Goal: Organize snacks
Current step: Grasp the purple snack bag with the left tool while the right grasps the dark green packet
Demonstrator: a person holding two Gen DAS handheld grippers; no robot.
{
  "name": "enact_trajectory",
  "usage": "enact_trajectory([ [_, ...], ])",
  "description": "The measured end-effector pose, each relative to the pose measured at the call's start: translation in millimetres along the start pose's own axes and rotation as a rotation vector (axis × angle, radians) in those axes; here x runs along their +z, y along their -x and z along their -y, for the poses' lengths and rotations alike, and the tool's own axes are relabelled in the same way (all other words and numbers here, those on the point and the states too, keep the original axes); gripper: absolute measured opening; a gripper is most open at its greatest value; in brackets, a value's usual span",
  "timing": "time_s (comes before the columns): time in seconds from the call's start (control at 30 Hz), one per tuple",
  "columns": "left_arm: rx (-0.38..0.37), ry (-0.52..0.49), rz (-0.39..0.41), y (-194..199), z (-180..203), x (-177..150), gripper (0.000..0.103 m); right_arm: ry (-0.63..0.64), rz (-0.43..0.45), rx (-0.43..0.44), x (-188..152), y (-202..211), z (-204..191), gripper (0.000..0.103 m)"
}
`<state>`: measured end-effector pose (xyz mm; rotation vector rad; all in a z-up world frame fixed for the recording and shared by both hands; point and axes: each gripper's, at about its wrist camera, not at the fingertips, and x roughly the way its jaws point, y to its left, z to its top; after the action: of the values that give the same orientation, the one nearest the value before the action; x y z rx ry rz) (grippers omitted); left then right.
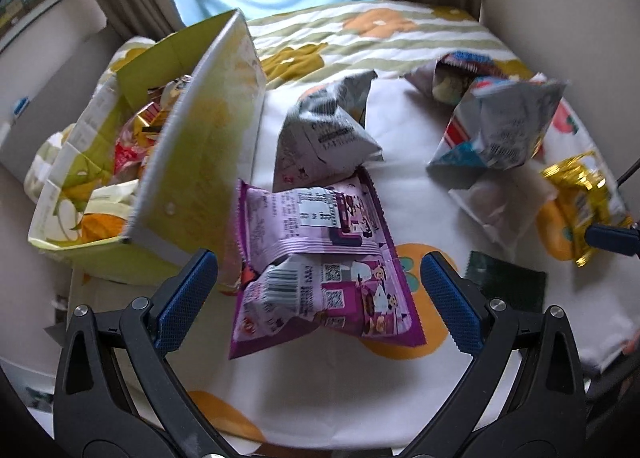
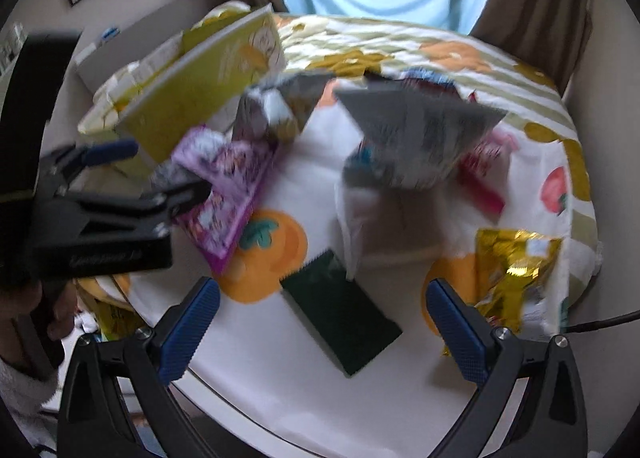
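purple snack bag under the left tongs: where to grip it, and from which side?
Grip the puffed middle of the purple snack bag, coming down from above and the near side. It lies flat on the fruit-print cloth, long axis pointing away, and the open left tongs already straddle its width. The flat crimped ends give less to pinch. The green box crowds its left edge, so I would avoid a sideways approach.

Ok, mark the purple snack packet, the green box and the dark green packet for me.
purple snack packet point(image 1: 320, 258): left wrist view, middle of its printed back.
green box point(image 1: 200, 162): left wrist view, outer face of its near wall.
dark green packet point(image 2: 340, 312): right wrist view, centre of its flat top.
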<state>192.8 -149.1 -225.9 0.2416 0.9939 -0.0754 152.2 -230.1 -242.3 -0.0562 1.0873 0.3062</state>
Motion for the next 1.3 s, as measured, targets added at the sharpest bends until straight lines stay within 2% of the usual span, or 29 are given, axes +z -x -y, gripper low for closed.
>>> enact_trajectory([
  [0.23, 0.063, -0.058, -0.04, -36, 13, 6, 0.101, 0.104, -0.058, 0.004, -10, -28, -5, 0.103],
  [0.4, 0.058, -0.046, -0.08, -54, 9, 8, 0.101, 0.162, -0.081, 0.014, -11, -39, -4, 0.103],
  [0.63, 0.031, -0.082, -0.11, -70, 7, 8, 0.101, 0.247, -0.112, 0.032, -10, -51, 0, 0.102],
  [0.7, 0.023, -0.09, -0.11, -71, 5, 5, 0.101, 0.265, -0.122, 0.036, -9, -55, 3, 0.1],
  [0.77, 0.006, -0.093, -0.118, -72, 3, 3, 0.101, 0.282, -0.137, 0.042, -9, -60, 5, 0.091],
  [0.83, -0.012, -0.083, -0.129, -70, 3, -1, 0.1, 0.297, -0.152, 0.047, -10, -64, 7, 0.086],
  [0.97, -0.032, -0.093, -0.134, -65, -1, -4, 0.1, 0.327, -0.158, 0.041, -11, -66, 9, 0.082],
  [1.0, -0.032, -0.096, -0.131, -64, -1, -4, 0.098, 0.332, -0.158, 0.039, -11, -67, 8, 0.082],
  [1.07, -0.028, -0.1, -0.119, -63, -4, -3, 0.089, 0.342, -0.155, 0.036, -12, -67, 8, 0.081],
  [1.13, -0.039, -0.098, -0.123, -65, -4, 2, 0.086, 0.353, -0.152, 0.036, -11, -67, 7, 0.08],
  [1.23, -0.042, -0.096, -0.138, -67, -9, 2, 0.068, 0.366, -0.146, 0.04, -9, -70, 4, 0.076],
  [1.3, -0.054, -0.092, -0.133, -65, -12, -1, 0.066, 0.375, -0.141, 0.045, -8, -69, 3, 0.071],
])
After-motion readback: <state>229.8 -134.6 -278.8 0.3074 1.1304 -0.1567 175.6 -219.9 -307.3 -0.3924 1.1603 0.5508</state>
